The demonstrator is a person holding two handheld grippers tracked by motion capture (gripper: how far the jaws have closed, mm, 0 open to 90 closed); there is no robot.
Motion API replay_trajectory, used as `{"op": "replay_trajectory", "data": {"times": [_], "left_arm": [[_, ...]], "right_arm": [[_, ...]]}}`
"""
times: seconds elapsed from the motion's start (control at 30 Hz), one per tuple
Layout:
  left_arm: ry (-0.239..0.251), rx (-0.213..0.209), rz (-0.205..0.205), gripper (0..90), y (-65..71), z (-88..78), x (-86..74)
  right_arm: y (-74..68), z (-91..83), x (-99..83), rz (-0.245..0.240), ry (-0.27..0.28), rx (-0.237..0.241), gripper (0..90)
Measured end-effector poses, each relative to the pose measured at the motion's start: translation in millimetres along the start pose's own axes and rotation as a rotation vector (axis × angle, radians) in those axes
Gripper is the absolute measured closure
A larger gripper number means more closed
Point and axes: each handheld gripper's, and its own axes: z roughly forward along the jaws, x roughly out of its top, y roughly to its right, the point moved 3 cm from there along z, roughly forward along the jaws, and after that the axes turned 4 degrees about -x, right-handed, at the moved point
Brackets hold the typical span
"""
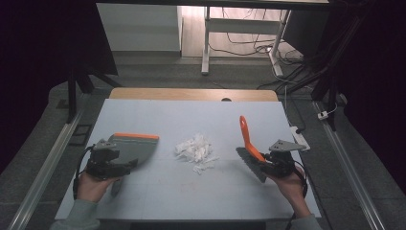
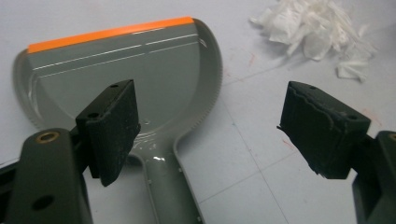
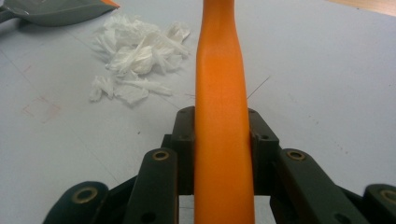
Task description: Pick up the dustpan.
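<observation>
Brush clamped, dustpan loose, shreds waiting between.

Right gripper [image 3: 223,140] closed tight on the orange brush handle [image 3: 222,93]; left gripper [image 2: 219,135] spread wide over the grey dustpan [image 2: 126,79], handle between the jaws but ungripped. Paper shreds [image 1: 195,151] heaped mid-table, between pan and brush, apart from both. Likely trouble: sweeping against an unheld pan, pushing it away and scattering light scraps past the orange lip. No brand, label or readable writing anywhere.

one grey dustpan [image 1: 131,147], one orange-handled brush [image 1: 250,146], one heap of white paper scraps [image 1: 195,150], two claws
</observation>
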Motion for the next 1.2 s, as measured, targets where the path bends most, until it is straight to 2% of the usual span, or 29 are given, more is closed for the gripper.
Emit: {"op": "replay_trajectory", "data": {"times": [0.13,0.43,0.47,0.5,0.53,0.57,0.73,0.93,1.2], "left_arm": [[-0.012,0.005,-0.023,19.5,-2.1,-3.3,1.7],[-0.121,0.002,-0.097,18.9,-18.9,-5.0,-9.0],[-0.121,0.002,-0.097,18.9,-18.9,-5.0,-9.0],[-0.154,-0.008,-0.11,18.9,-20.1,-2.3,-10.0],[-0.154,-0.008,-0.11,18.8,-20.1,-2.3,-10.0],[-0.178,-0.014,-0.121,18.4,-20.7,1.2,-11.2],[-0.225,-0.018,-0.142,16.2,-22.3,9.2,-14.1],[-0.257,-0.001,-0.167,15.3,-27.1,18.2,-19.3],[-0.294,-0.005,-0.178,16.5,-29.4,29.7,-25.2]], "right_arm": [[-0.6,0.6,0.1,-0.002,-0.001,0.0,70.3],[-1.8,1.1,0.1,-0.007,-0.005,-0.006,70.3],[-1.8,1.1,0.1,-0.007,-0.005,-0.006,70.3],[-2.0,1.2,0.1,-0.007,-0.007,-0.007,70.3],[-2.0,1.2,0.1,-0.007,-0.007,-0.007,70.3],[-2.1,1.3,0.2,-0.01,-0.008,-0.007,70.3],[-2.3,1.2,0.3,-0.012,-0.008,-0.008,70.3],[-2.1,1.3,-0.1,-0.011,-0.01,-0.009,70.2],[-1.6,2.0,-0.7,-0.01,-0.012,-0.013,70.3]]}}
